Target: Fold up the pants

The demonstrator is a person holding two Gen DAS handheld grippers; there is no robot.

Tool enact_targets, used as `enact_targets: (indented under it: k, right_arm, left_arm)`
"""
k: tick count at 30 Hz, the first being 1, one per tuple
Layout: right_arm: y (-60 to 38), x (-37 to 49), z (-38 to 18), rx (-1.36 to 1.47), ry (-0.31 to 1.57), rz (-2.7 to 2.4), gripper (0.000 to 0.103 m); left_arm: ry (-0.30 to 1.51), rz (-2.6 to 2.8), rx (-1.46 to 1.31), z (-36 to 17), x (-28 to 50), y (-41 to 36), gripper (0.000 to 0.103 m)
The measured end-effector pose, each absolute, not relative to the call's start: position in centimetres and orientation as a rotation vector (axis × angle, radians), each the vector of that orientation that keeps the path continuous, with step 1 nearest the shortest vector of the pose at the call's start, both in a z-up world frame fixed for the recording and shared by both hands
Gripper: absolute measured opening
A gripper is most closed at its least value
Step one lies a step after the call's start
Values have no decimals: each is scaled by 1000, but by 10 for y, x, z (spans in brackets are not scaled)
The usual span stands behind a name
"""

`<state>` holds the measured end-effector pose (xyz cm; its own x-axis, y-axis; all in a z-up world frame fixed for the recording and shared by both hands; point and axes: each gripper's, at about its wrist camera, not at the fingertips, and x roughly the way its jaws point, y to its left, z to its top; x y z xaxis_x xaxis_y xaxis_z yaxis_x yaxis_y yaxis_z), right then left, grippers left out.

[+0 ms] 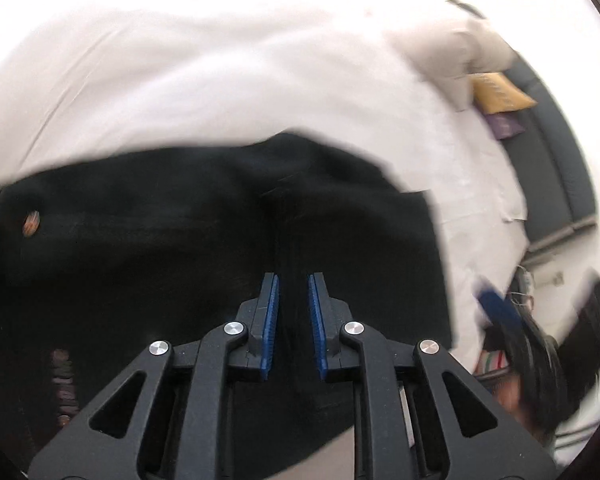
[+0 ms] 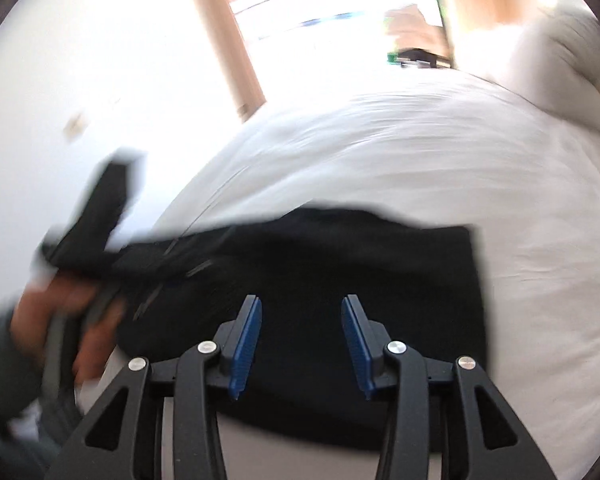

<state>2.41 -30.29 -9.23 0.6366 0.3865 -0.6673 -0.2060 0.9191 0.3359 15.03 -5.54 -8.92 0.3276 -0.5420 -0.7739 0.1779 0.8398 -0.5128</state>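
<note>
The black pants (image 1: 180,248) lie on a white bed sheet (image 1: 220,80). A brown button (image 1: 31,222) shows at their left edge. My left gripper (image 1: 293,280) sits over the pants with its blue pads (image 1: 271,320) a narrow gap apart; dark cloth runs between them. In the right wrist view the pants (image 2: 340,264) spread across the bed (image 2: 420,152). My right gripper (image 2: 301,304) is open and empty just above the cloth. The left gripper (image 2: 100,216) and the hand on it show blurred at the left.
Pillows (image 1: 460,48), one yellow (image 1: 500,94), lie at the far right of the bed. A dark sofa (image 1: 556,168) stands beyond the bed edge. The right gripper (image 1: 500,312) shows blurred at the right. A wooden doorway (image 2: 236,40) and white wall are behind the bed.
</note>
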Motion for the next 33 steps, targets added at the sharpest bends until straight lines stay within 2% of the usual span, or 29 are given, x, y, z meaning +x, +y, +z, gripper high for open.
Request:
enact_targets:
  k: [3, 6, 8, 9, 10, 11, 12, 16, 17, 18, 20, 23, 24, 25, 26, 28, 29, 30, 31, 32, 33]
  right_arm:
    - [-353, 67, -103, 432, 835, 334, 45]
    - [-380, 105, -134, 607, 902, 360, 45]
    - [-391, 123, -163, 682, 970, 341, 45]
    - [-395, 133, -184, 714, 1031, 320, 42]
    - [-395, 134, -196, 717, 1057, 284, 34]
    - [-403, 136, -206, 737, 1049, 264, 19]
    - [-407, 134, -209, 760, 1031, 262, 15]
    - [-420, 123, -195, 801, 1010, 215, 19]
    - [-417, 114, -184, 785, 989, 236, 24]
    - [-412, 100, -171, 794, 952, 295, 35]
    - [-401, 74, -162, 834, 923, 378, 51]
    - [-369, 36, -186, 791, 1023, 463, 59]
    - [-362, 25, -204, 745, 1085, 412, 44]
    - [-362, 17, -208, 720, 1065, 375, 35]
    - [-364, 13, -206, 718, 1050, 349, 32]
    - [-367, 9, -194, 834, 1044, 375, 35]
    - [-364, 7, -186, 846, 1011, 416, 39]
    - [-356, 6, -172, 812, 960, 469, 52]
    - [-350, 5, -168, 776, 950, 475, 61]
    - [-347, 8, -169, 755, 962, 462, 80]
    - [-343, 13, -183, 726, 1032, 399, 92]
  left_arm:
    - [1086, -622, -349, -76, 147, -91, 15]
    - [1122, -675, -291, -98, 148, -128, 15]
    - [1208, -651, -269, -128, 145, -141, 15]
    - [1230, -654, -267, -140, 140, -142, 15]
    - [1225, -660, -270, -145, 136, -140, 15]
    - [1198, -670, -270, -147, 128, -137, 15]
    - [1185, -678, -266, -147, 122, -135, 15]
    - [1180, -697, -272, -148, 111, -121, 15]
    - [1182, -696, -275, -148, 109, -118, 15]
    - [1183, -693, -288, -150, 107, -115, 15]
    - [1180, -683, -325, -153, 105, -116, 15]
    - [1162, -676, -373, -157, 99, -106, 15]
    - [1156, -681, -378, -160, 90, -92, 15]
    - [1154, -685, -374, -164, 85, -88, 15]
    - [1147, -689, -376, -164, 82, -86, 15]
    - [1145, -679, -372, -162, 78, -82, 15]
    - [1140, -671, -372, -162, 80, -86, 15]
    - [1129, -657, -373, -159, 77, -85, 15]
    - [1118, -641, -374, -156, 73, -81, 15]
    - [1108, -624, -379, -150, 69, -73, 15]
    - [1100, -613, -384, -142, 67, -68, 15]
